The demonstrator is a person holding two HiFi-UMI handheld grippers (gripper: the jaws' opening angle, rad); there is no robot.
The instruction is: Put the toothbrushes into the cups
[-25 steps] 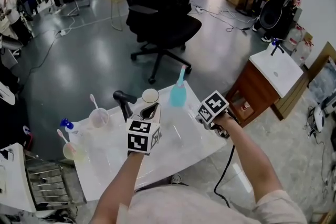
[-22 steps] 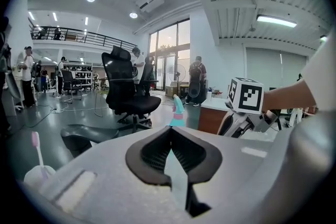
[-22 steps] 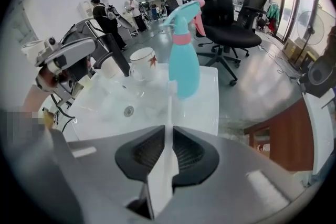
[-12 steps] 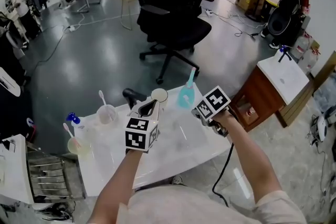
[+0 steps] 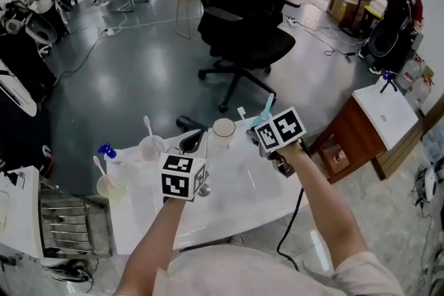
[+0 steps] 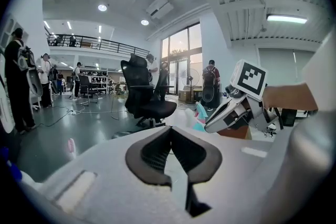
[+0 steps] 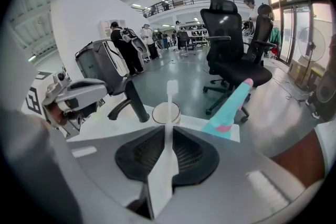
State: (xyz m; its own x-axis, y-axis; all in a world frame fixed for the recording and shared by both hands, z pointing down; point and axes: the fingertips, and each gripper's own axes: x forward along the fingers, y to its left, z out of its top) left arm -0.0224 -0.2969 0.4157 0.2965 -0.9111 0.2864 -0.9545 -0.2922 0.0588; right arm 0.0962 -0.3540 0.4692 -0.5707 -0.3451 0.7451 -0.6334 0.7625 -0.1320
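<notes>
The white tabletop [image 5: 236, 197] fills the near ground, with a black office chair [image 5: 243, 31] on the floor well beyond its far edge. The right tongs [image 7: 169, 134] are clamped on the handle of a white toothbrush [image 7: 160, 181], held above the tabletop with its bristle end up and close to a cream cup [image 5: 223, 128] at the far edge, not in it. The left tongs [image 6: 170, 136] are pressed together with nothing between them, just left of that cup. Further left, a clear cup [image 5: 151, 147] holds a white brush [image 5: 147, 127], and nearer, at the left end, a yellowish cup [image 5: 107, 185] holds a pink brush [image 5: 98, 165]
</notes>
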